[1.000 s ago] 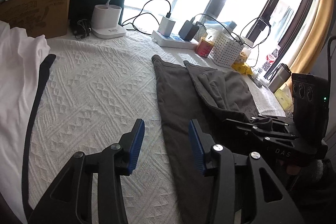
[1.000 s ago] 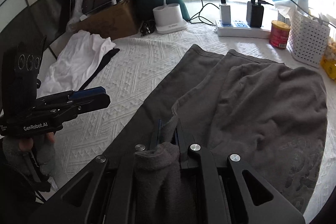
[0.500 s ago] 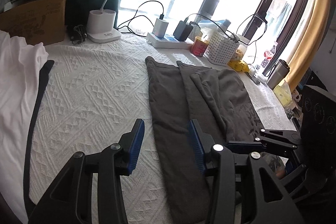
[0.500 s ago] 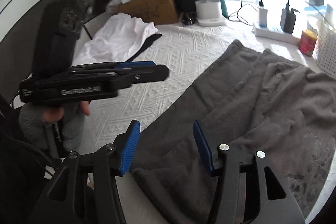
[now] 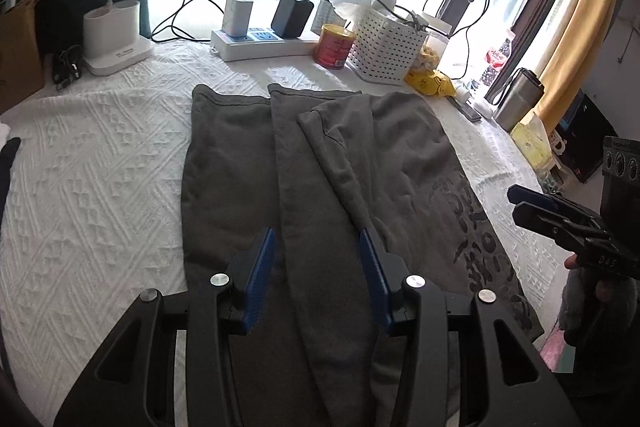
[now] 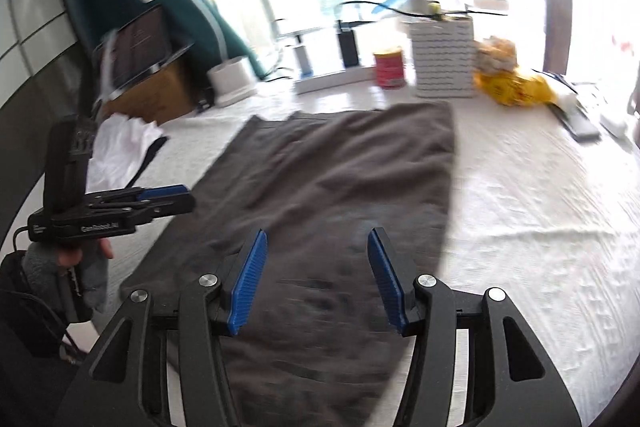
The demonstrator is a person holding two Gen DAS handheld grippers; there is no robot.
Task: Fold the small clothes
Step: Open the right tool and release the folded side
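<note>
A dark grey cotton garment (image 5: pixel 352 163), partly folded lengthwise, lies flat on the white textured bedspread (image 5: pixel 100 179). The left gripper (image 5: pixel 316 279) hovers above it, blue pads parted and empty. The right gripper (image 6: pixel 316 275) has just opened wide, gripping nothing.

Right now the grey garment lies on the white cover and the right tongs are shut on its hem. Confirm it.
Not quite. The grey garment does lie on the white cover, but the right tongs are open and hold nothing, as the right wrist view shows.
</note>
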